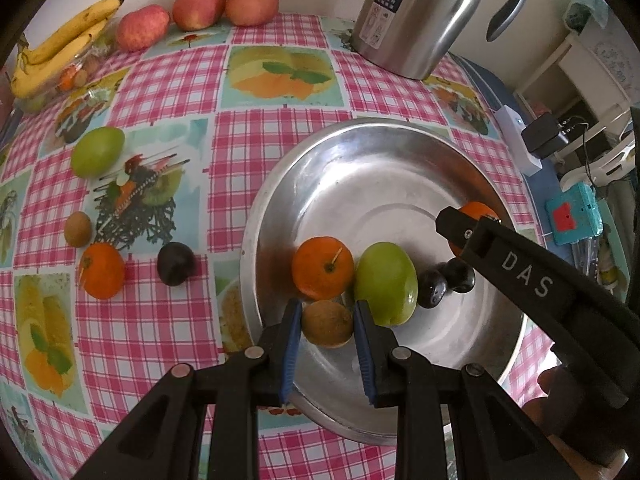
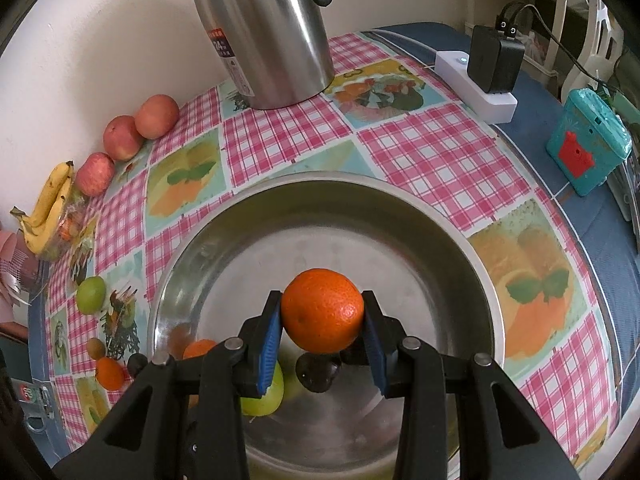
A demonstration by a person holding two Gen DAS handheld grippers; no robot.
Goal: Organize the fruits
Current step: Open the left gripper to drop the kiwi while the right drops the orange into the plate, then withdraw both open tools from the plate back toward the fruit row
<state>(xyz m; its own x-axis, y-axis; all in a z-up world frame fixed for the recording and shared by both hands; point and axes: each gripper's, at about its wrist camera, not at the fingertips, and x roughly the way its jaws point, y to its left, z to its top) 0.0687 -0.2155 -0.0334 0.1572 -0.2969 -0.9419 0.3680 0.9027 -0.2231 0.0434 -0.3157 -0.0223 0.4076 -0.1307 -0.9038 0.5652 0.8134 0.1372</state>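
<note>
A steel basin (image 1: 360, 168) holds an orange (image 1: 322, 267), a green fruit (image 1: 386, 282) and two dark plums (image 1: 432, 289). My left gripper (image 1: 325, 322) is shut on a brown kiwi (image 1: 327, 323) just above the basin's near side. My right gripper (image 2: 322, 322) is shut on an orange (image 2: 322, 310) and holds it above the basin (image 2: 460, 240); it shows in the left wrist view (image 1: 476, 216) too. On the cloth lie a green fruit (image 1: 97, 151), a kiwi (image 1: 78, 229), an orange (image 1: 101, 271) and a plum (image 1: 175, 263).
A steel kettle (image 1: 416, 12) stands behind the basin. Three red apples (image 1: 198, 6) and bananas (image 1: 60, 46) lie at the far left by the wall. A power strip with a charger (image 2: 486, 76) and a teal box (image 2: 586, 148) sit at the right.
</note>
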